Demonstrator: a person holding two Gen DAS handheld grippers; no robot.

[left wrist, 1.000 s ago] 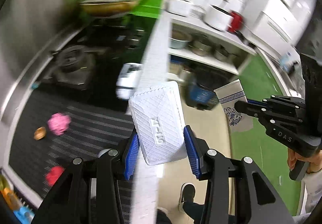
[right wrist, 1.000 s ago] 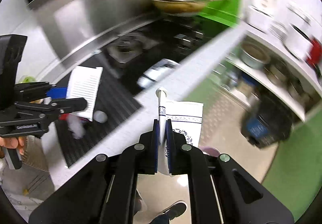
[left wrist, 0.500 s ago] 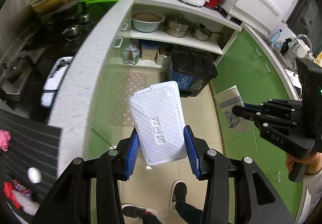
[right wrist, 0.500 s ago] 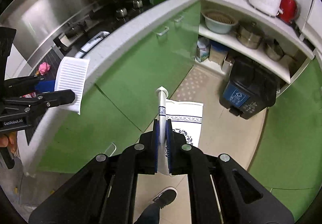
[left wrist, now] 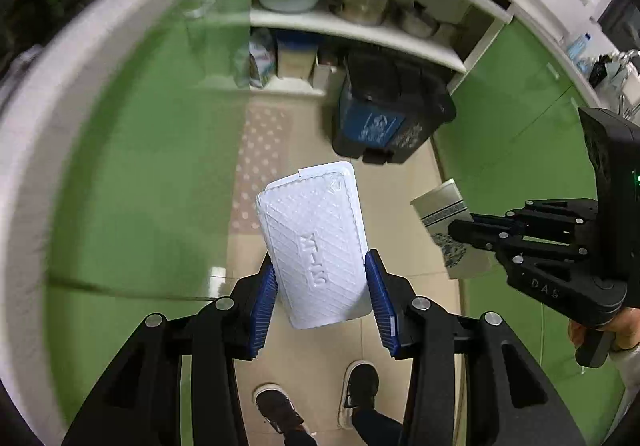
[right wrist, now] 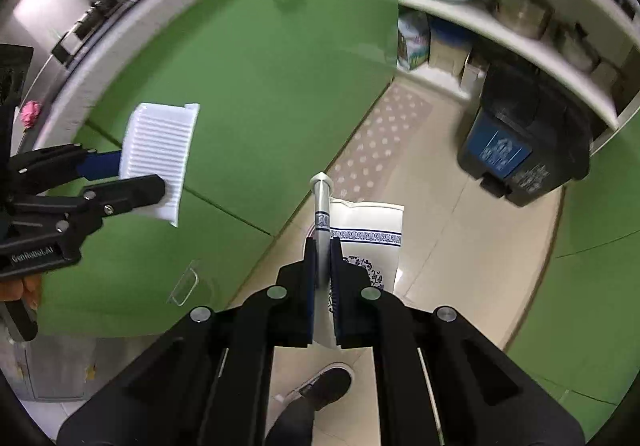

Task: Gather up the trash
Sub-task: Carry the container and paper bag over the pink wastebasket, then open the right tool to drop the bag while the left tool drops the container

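Observation:
My left gripper is shut on a white foam tray, held over the kitchen floor; the tray also shows in the right wrist view. My right gripper is shut on a white paper cup with blue patterns, pinched at its rim; the cup also shows in the left wrist view. A black and blue trash bin stands on the floor ahead under the shelves, lid closed; it is also in the right wrist view.
Green cabinet doors and a white counter edge curve along the left. Open shelves hold pots and a bowl. A dotted mat lies on the tiled floor. The person's shoes are below.
Both grippers have swung away from the stove and counter and now point down at the floor, closer to the trash bin. Both keep their hold.

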